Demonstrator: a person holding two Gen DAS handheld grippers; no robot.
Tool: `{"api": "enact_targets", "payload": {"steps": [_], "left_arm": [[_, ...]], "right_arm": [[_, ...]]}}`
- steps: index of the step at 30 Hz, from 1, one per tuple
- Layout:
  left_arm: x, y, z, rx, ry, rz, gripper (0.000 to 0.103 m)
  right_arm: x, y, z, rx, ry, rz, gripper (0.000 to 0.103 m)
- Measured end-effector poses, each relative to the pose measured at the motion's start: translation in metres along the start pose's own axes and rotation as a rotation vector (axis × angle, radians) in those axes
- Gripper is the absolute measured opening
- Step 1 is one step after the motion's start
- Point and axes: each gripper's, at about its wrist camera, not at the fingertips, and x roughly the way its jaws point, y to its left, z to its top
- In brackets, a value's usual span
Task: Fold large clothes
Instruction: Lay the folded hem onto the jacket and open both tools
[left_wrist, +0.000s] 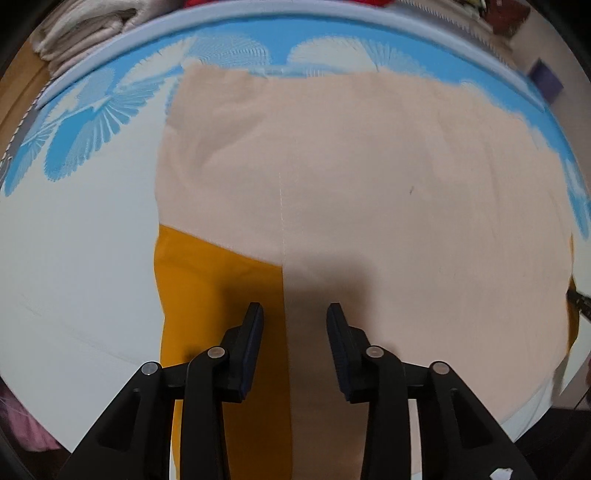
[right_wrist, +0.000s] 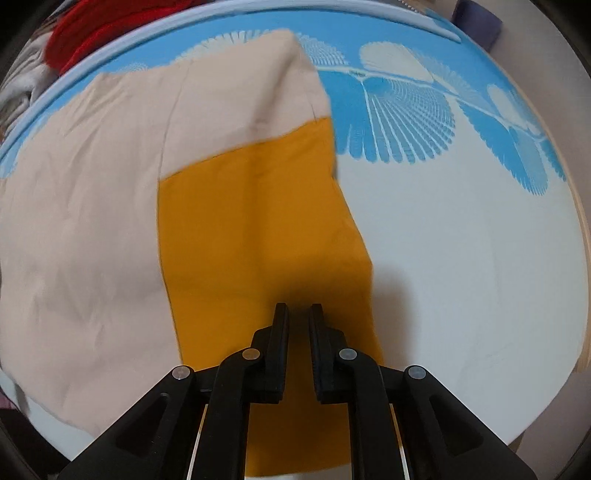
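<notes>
A: How do the jaws of the left gripper (left_wrist: 294, 314) stand?

B: Apart, with a clear gap and nothing between them. They hang over the garment just where the mustard panel (left_wrist: 207, 295) meets the beige cloth (left_wrist: 369, 177); a dark shadow lies on the fabric under them.

A: And the right gripper (right_wrist: 298, 314)?

B: Its jaws are nearly together, only a thin slit left. I cannot tell whether any fabric is pinched in it. They sit over the mustard panel (right_wrist: 258, 229), near its right edge.

A: Where is the garment itself?

B: Spread flat on the bed sheet (left_wrist: 74, 258), which is white with a blue band of feathery fan shapes (right_wrist: 406, 122) along the far side. In the right wrist view the beige cloth (right_wrist: 81, 229) lies to the left of the mustard and overlaps its far end; white sheet lies bare to the right.

A: Anything farther out?

B: Past the sheet's edge, folded pale cloths (left_wrist: 85, 29) at upper left in the left wrist view, something red (right_wrist: 96, 26) at upper left in the right wrist view, and a purple object (left_wrist: 546, 81) near the far right corner.
</notes>
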Motion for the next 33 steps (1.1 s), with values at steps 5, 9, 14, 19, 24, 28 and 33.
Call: {"api": "enact_targets", "payload": {"steps": [5, 9, 14, 19, 24, 28, 33], "left_arm": [[-0.006, 0.002, -0.005, 0.014, -0.023, 0.123, 0.034], [-0.048, -0.022, -0.023, 0.066, -0.196, 0.149, 0.029], [-0.066, -0.057, -0.067, 0.052, -0.259, 0.068, 0.031], [-0.021, -0.068, -0.126, 0.08, -0.206, 0.034, 0.036], [-0.018, -0.049, -0.14, 0.06, -0.21, 0.074, 0.036], [-0.018, -0.008, -0.135, -0.064, -0.222, 0.133, 0.036], [-0.005, 0.029, -0.134, -0.256, -0.156, 0.057, 0.036]], "right_arm": [[-0.001, 0.0, -0.009, -0.058, 0.025, -0.075, 0.012], [-0.035, 0.001, -0.018, 0.004, -0.047, -0.111, 0.012], [-0.102, 0.035, -0.04, 0.031, -0.307, -0.027, 0.014], [-0.063, 0.084, -0.068, -0.014, -0.216, 0.058, 0.017], [-0.016, 0.054, -0.086, 0.109, -0.081, -0.028, 0.017], [-0.025, 0.027, -0.089, 0.147, -0.112, -0.12, 0.017], [-0.012, -0.033, -0.104, 0.333, -0.027, -0.121, 0.017]]}}
